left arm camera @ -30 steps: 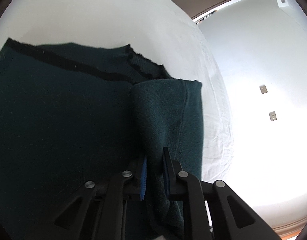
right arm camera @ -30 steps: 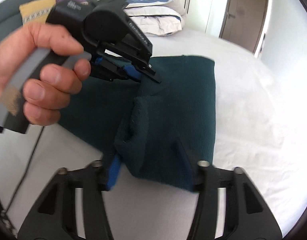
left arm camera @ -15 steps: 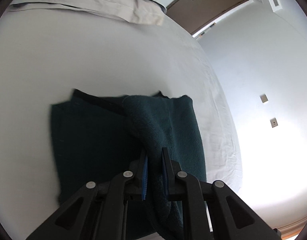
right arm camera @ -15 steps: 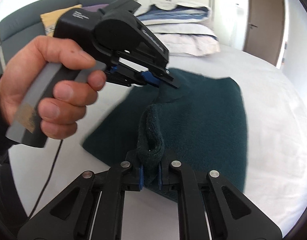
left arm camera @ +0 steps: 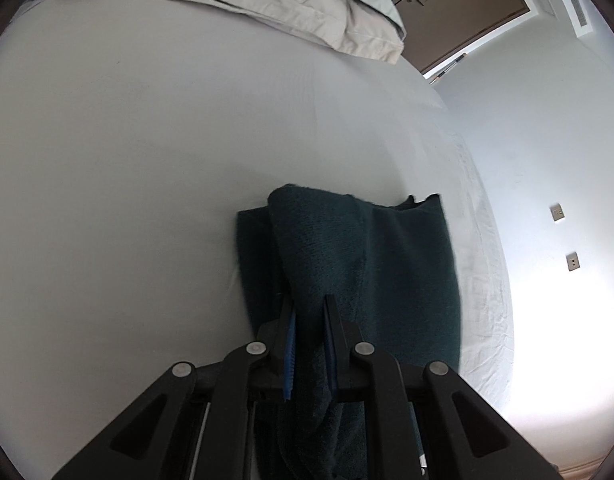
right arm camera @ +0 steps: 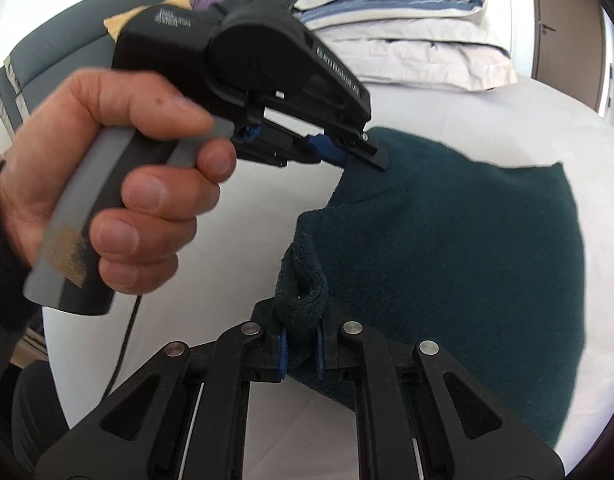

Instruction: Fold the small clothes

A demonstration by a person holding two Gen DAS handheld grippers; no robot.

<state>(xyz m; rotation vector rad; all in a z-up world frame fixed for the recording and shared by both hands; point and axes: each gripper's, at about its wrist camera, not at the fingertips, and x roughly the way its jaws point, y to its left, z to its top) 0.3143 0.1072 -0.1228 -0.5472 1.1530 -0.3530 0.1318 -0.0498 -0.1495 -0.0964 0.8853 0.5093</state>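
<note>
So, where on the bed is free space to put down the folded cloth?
The widest bare patch of the white sheet lies left of the dark green cloth, up to the pillows at the head. A narrow strip stays free between the cloth and the bed's right edge. It is crowded where both hand-held grippers, left and right, pinch the cloth.

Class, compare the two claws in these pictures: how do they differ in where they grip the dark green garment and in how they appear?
The left claw pinches the dark green garment at its far edge, while the right claw pinches a bunched fold at the near edge. The left claw is seen whole from outside, with the hand on its grey handle; of the right claw only the fingers show. Both have blue pads and are shut on the cloth.
</note>
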